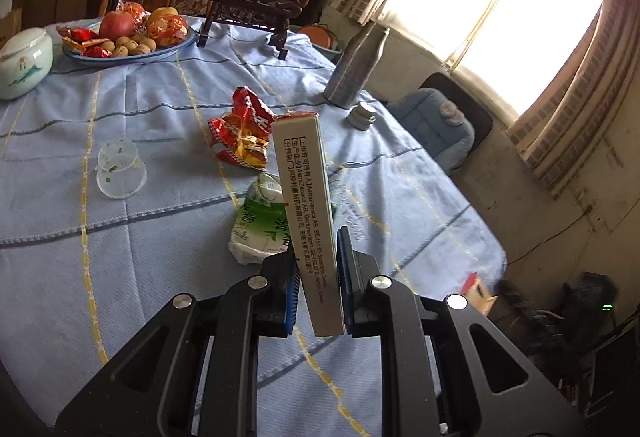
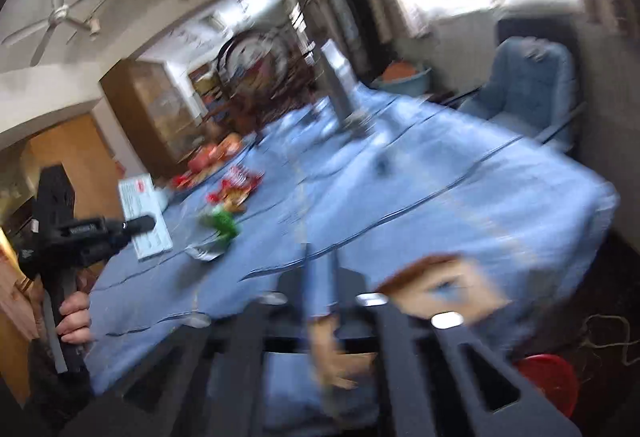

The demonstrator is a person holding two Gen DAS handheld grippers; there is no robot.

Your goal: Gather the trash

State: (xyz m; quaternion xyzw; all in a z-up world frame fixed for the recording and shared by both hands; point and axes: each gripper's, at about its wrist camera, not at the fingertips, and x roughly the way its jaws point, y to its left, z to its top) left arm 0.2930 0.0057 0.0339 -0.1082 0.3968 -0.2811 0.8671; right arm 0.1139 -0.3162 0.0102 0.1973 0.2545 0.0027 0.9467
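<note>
**Box lifted off the desk, more trash waiting**

The left gripper (image 1: 316,293) had its fingers clamped on the lower end of a white box (image 1: 306,205), holding it upright and clear of the blue-clothed desk (image 1: 120,257), probably so it could be carried off without dragging over the litter below. A red snack wrapper (image 1: 240,133) and a green-and-white packet (image 1: 262,225) lay together mid-desk, uncollected, with a clear cup (image 1: 120,169) well apart toward the left edge. The fruit plate (image 1: 128,53) at the far edge looked like something to leave alone. The right gripper (image 2: 320,289) hung over the near edge; its view was badly blurred, and its fingers looked narrowly parted with nothing clearly between them.
</note>
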